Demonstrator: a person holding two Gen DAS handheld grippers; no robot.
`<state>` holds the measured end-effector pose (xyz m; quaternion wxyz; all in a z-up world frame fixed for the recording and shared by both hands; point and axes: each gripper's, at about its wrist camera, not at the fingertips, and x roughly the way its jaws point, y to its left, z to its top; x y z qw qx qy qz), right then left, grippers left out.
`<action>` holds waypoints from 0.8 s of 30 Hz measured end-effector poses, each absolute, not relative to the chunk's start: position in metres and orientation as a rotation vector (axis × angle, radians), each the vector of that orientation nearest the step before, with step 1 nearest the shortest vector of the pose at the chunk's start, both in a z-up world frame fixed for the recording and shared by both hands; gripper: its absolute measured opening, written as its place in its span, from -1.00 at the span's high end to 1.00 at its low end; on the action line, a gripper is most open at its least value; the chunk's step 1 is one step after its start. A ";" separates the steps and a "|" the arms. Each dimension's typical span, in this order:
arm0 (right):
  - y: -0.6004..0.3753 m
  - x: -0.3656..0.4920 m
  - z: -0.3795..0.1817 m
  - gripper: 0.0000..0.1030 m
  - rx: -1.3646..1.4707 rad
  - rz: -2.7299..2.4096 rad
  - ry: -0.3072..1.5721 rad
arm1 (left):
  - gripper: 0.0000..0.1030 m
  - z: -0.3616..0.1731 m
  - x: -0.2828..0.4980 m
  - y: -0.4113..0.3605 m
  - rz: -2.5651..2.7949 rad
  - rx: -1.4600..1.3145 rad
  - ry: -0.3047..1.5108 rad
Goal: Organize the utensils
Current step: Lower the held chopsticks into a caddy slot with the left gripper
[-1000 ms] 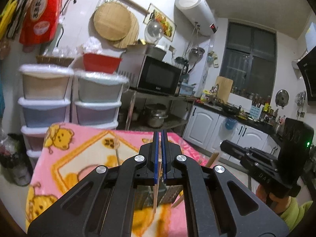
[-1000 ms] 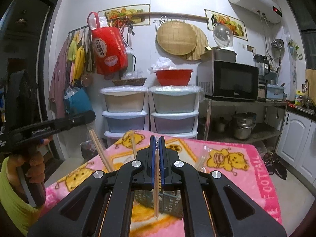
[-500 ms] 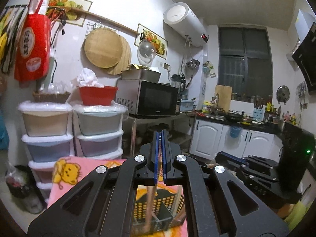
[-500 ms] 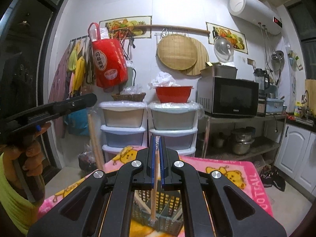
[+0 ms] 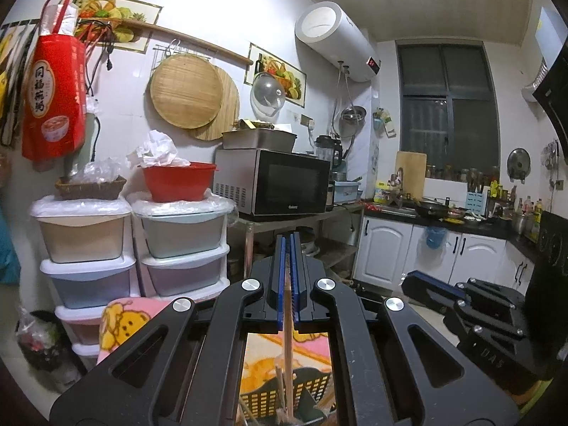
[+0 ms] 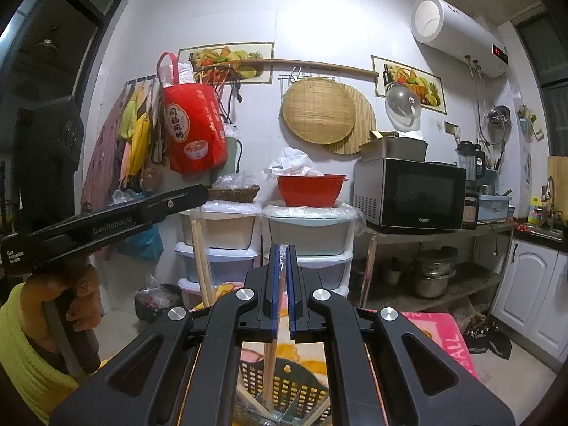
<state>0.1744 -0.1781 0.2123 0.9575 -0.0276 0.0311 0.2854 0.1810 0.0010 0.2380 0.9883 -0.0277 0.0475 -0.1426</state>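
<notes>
Both grippers raised higher than a second ago. Left gripper (image 5: pixel 288 280) clamped on one chopstick (image 5: pixel 288 362), right gripper (image 6: pixel 281 291) clamped on another wrapped chopstick (image 6: pixel 271 365), both hanging over the slotted basket (image 6: pixel 284 380) on the pink blanket (image 6: pixel 440 340). Likely lifted for sorting.

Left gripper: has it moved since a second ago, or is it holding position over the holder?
Yes. The left gripper has risen: the microwave sits lower in its view, the pink blanket has mostly dropped away, and the chopstick stays clamped.
</notes>
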 end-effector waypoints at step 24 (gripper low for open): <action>-0.169 0.228 0.151 0.92 -0.036 0.570 0.255 | 0.98 0.180 0.230 -0.010 -0.320 -0.096 0.254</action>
